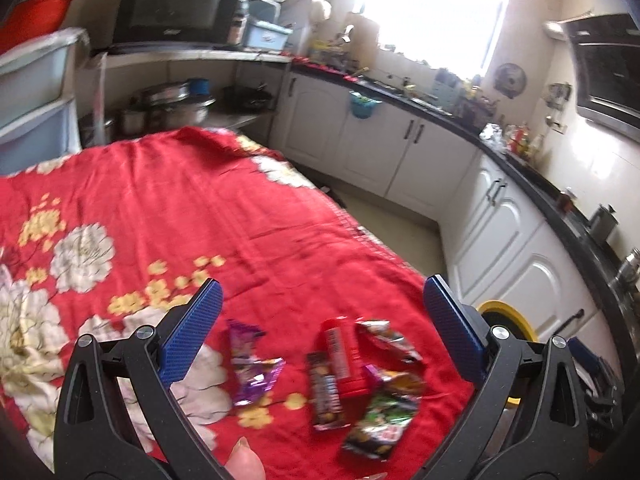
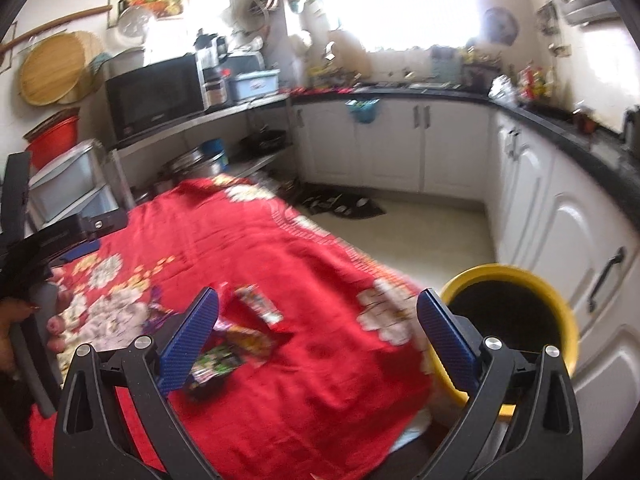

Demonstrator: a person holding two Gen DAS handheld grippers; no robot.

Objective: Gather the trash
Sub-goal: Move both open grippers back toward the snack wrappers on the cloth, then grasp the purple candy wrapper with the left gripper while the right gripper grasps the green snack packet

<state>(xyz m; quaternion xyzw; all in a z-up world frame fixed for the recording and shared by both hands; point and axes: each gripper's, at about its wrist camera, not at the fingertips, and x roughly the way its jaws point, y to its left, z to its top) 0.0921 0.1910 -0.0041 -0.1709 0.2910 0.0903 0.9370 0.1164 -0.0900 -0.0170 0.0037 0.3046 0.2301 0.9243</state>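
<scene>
Several snack wrappers lie on a table under a red flowered cloth (image 1: 180, 208). A purple wrapper (image 1: 252, 364) lies left, a red wrapper (image 1: 340, 356) and a dark bar wrapper (image 1: 326, 392) in the middle, a green-black wrapper (image 1: 380, 420) nearest. My left gripper (image 1: 320, 304) hangs open above them, nothing between its blue fingers (image 1: 192, 332). In the right wrist view the wrappers (image 2: 248, 332) lie left of centre and blurred. My right gripper (image 2: 318, 308) is open and empty over the cloth (image 2: 240, 240). A yellow-rimmed bin (image 2: 552, 300) stands off the table's right edge.
White cabinets (image 2: 400, 144) under a black counter (image 2: 560, 124) run along the back and right. A microwave (image 2: 156, 96) sits on a shelf at the left, with plastic drawers (image 2: 68, 188) below. A hand (image 2: 56, 320) holds the left gripper's body (image 2: 48, 236). Pale floor (image 2: 432, 224) lies between table and cabinets.
</scene>
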